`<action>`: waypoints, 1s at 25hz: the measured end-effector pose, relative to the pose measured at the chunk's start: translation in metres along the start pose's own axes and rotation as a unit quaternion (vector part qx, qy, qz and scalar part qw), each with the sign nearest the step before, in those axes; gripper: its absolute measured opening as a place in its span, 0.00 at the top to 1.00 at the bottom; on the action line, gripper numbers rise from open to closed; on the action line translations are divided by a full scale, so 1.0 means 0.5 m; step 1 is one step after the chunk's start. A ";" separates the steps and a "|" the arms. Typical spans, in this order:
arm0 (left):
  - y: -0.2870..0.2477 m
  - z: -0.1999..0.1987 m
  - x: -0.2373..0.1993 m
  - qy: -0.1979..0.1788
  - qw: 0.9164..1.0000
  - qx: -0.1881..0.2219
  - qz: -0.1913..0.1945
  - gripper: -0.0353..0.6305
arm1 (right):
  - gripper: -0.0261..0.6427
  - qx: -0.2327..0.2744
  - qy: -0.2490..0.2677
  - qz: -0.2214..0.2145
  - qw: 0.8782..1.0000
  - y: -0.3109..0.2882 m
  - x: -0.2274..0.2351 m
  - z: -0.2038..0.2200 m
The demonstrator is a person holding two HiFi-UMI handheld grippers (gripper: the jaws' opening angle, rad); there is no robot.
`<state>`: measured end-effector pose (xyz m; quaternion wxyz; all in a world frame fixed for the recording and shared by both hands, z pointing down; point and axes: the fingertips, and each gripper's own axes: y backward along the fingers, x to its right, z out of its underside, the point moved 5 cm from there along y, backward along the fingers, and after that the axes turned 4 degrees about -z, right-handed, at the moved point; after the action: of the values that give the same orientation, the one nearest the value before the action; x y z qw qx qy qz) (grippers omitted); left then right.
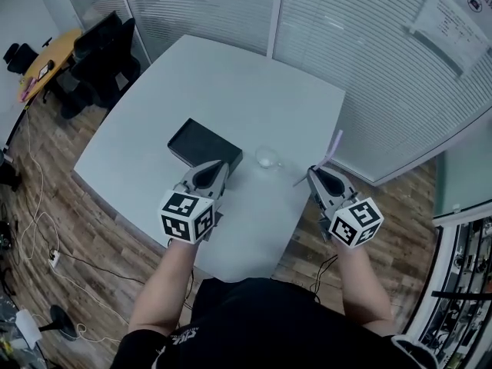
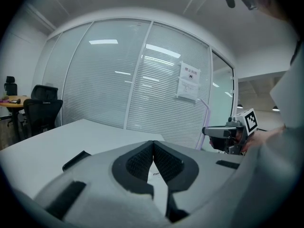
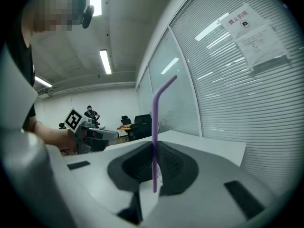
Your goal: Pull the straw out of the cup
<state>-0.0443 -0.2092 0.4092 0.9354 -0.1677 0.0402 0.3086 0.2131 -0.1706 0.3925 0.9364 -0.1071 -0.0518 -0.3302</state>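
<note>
My right gripper (image 1: 316, 172) is shut on a purple bendy straw (image 1: 332, 145), which hangs upright in the air to the right of the clear cup (image 1: 267, 158). In the right gripper view the straw (image 3: 155, 127) runs up between the pads of the right gripper (image 3: 155, 148), bent end on top and lower end free. The cup stands on the white table (image 1: 231, 83) with no straw in it. My left gripper (image 1: 217, 166) hovers left of the cup. Its pads meet at the tips of the left gripper (image 2: 153, 146) with nothing between them. From there the right gripper (image 2: 210, 131) and straw (image 2: 207, 120) show at the right.
A flat black box (image 1: 204, 146) lies on the table just ahead of the left gripper. Glass walls with blinds (image 1: 369, 60) stand close behind the table's far and right edges. Black office chairs (image 1: 100, 52) are at the far left, with cables on the wooden floor (image 1: 46, 237).
</note>
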 end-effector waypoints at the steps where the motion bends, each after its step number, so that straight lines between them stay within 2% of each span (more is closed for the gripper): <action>1: 0.001 -0.002 0.000 -0.001 1.000 0.001 0.000 0.93 | 0.92 0.000 -0.004 0.000 1.000 0.009 -0.004 0.008; 8: 0.009 0.006 -0.016 0.001 1.000 -0.004 -0.005 0.93 | 0.92 0.005 -0.022 -0.024 0.999 0.033 -0.040 0.049; 18: 0.007 0.013 -0.018 0.001 1.000 -0.008 -0.001 0.93 | 0.92 0.020 -0.004 -0.051 0.998 0.003 -0.064 0.012; 25: 0.011 0.003 -0.032 -0.002 1.000 -0.003 -0.004 0.93 | 0.92 0.017 0.011 -0.052 0.998 -0.020 -0.071 -0.006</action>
<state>-0.0606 -0.2134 0.4116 0.9363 -0.1699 0.0368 0.3052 0.1793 -0.1575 0.3854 0.9200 -0.0845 -0.0523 -0.3791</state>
